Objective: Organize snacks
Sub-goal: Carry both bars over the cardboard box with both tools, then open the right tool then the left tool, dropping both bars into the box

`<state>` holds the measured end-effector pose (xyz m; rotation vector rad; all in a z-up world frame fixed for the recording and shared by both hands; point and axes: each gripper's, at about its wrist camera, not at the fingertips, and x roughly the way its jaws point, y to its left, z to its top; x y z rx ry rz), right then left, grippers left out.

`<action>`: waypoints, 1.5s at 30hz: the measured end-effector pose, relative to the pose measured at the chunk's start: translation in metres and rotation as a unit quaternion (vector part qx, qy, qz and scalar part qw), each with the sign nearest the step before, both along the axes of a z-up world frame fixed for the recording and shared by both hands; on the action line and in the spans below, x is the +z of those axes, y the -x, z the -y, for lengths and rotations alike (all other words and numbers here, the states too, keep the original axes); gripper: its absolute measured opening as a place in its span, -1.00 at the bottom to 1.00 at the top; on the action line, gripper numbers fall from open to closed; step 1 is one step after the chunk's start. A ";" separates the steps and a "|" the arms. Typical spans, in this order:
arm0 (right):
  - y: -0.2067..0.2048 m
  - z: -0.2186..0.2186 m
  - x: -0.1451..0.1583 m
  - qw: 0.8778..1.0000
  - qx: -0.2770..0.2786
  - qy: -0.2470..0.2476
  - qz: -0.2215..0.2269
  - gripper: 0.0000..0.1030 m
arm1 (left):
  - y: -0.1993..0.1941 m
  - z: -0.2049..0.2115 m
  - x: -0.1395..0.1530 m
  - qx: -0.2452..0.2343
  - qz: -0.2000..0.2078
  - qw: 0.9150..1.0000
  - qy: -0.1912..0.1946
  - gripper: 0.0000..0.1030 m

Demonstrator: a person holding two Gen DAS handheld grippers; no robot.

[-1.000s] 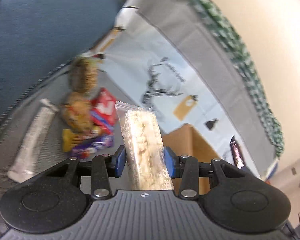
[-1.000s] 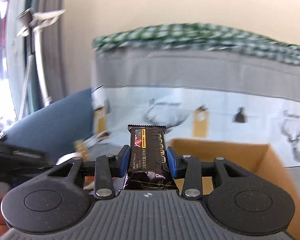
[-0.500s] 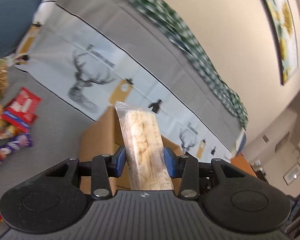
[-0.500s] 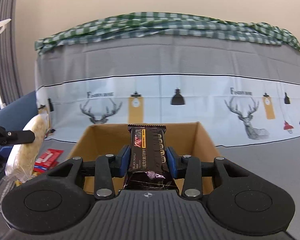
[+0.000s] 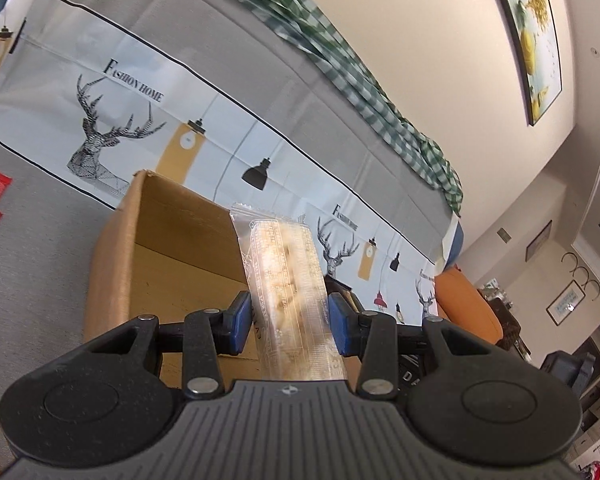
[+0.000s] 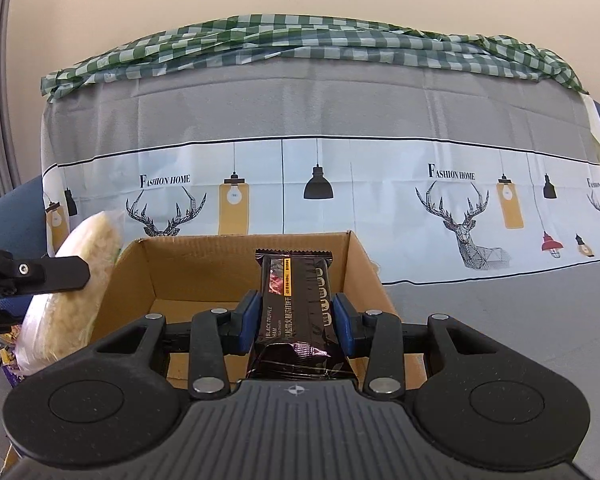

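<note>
The cardboard box [image 6: 236, 280] sits open-topped right ahead of and below both tongs. The right tongs [image 6: 295, 320] are clamped on a black snack bar [image 6: 296, 300], long axis pointing forward over the box's near edge. The left tongs [image 5: 288, 318] grip a clear-wrapped pale bar [image 5: 288, 276], likewise lengthwise, just outside the box's left wall; the right looks nearer to dropping in
</note>
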<state>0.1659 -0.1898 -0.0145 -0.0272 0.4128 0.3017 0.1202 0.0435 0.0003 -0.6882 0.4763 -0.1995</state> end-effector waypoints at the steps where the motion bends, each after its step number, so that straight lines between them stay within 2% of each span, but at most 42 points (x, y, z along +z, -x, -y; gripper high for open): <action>1: 0.000 0.000 0.000 1.000 0.000 0.000 0.000 -0.20 | 0.000 0.001 0.000 -0.002 0.001 1.000 -0.002 -0.13; 37: 0.002 -0.007 0.001 1.000 0.008 0.005 0.002 -0.20 | 0.000 0.003 0.001 -0.012 0.005 1.000 -0.011 -0.13; 39: 0.002 -0.007 0.001 1.000 0.009 0.007 0.003 -0.30 | 0.000 0.003 0.001 -0.011 0.005 1.000 -0.011 -0.13; 45: 0.002 -0.007 0.000 1.000 0.012 0.010 0.006 -0.35 | -0.001 0.004 0.002 -0.014 0.007 1.000 -0.012 -0.13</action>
